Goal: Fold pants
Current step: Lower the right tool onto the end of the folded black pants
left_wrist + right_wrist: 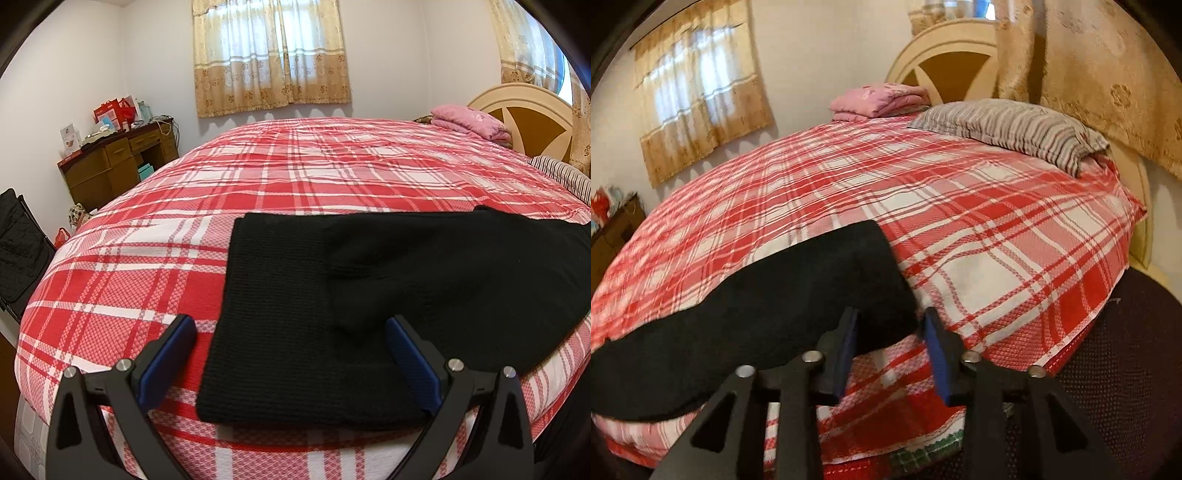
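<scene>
Black pants [388, 295] flat, long axis along the bed's [295, 173] near edge

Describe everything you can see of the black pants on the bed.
The black pants look like a soft ribbed knit, lying flat across the near edge of the red plaid bedspread. One straight end lies toward the left claw, whose open jaws straddle that corner without pinching it. The other end reaches the right claw, where a corner lies between the open jaws. A faint crease crosses the middle. Nothing else rests on them.
</scene>
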Tool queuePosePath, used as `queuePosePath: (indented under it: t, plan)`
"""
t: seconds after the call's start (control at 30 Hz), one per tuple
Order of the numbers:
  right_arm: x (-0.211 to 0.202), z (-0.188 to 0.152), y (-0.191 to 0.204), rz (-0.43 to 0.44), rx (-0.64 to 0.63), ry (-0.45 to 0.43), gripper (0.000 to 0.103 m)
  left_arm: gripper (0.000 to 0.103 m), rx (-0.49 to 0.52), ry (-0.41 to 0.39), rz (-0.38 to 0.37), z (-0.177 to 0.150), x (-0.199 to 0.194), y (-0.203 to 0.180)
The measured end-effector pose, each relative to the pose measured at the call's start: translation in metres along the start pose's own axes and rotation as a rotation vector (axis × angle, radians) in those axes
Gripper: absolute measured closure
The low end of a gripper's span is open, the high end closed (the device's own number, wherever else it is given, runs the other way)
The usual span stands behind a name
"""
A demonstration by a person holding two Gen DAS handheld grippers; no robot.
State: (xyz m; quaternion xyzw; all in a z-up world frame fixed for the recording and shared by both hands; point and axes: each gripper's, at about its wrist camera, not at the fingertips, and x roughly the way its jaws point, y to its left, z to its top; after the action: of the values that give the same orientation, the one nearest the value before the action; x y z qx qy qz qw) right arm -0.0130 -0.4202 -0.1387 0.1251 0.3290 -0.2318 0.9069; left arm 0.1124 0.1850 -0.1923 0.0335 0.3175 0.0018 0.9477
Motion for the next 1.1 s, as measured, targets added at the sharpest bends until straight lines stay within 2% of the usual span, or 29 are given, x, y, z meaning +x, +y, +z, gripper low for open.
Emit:
queuePosePath:
  t: [0.1, 0.37, 0.53, 0.67, 0.77, 1.03, 1.1]
  plan:
    - [-0.005, -0.005, -0.004, 0.026, 0.018, -0.011, 0.07, 0.0, -0.003, -0.003, 0.002, 0.0, 0.0, 0.0]
    - [-0.011, -0.008, -0.032, 0.191, 0.169, -0.024, 0.07, 0.0, -0.004, -0.004, 0.003, 0.0, 0.0, 0.0]
    - [-0.011, -0.011, -0.031, 0.155, 0.111, -0.055, 0.07, 0.0, -0.005, -0.005, 0.006, -0.001, 0.0, 0.001]
    - [-0.01, -0.01, -0.012, 0.075, -0.026, -0.054, 0.07, 0.0, -0.008, -0.001, 0.006, -0.001, -0.001, 0.001]
    - [-0.01, -0.013, 0.001, 0.053, -0.11, -0.054, 0.07, 0.0, -0.01, -0.003, 0.008, -0.001, -0.001, 0.001]
    - [-0.002, -0.006, -0.006, 0.026, -0.047, -0.049, 0.07, 0.0, -0.012, 0.001, 0.009, 0.0, 0.0, 0.001]
    - [-0.003, -0.007, -0.009, 0.05, -0.027, -0.042, 0.075, 0.0, -0.013, -0.001, 0.009, 0.0, 0.0, 0.001]
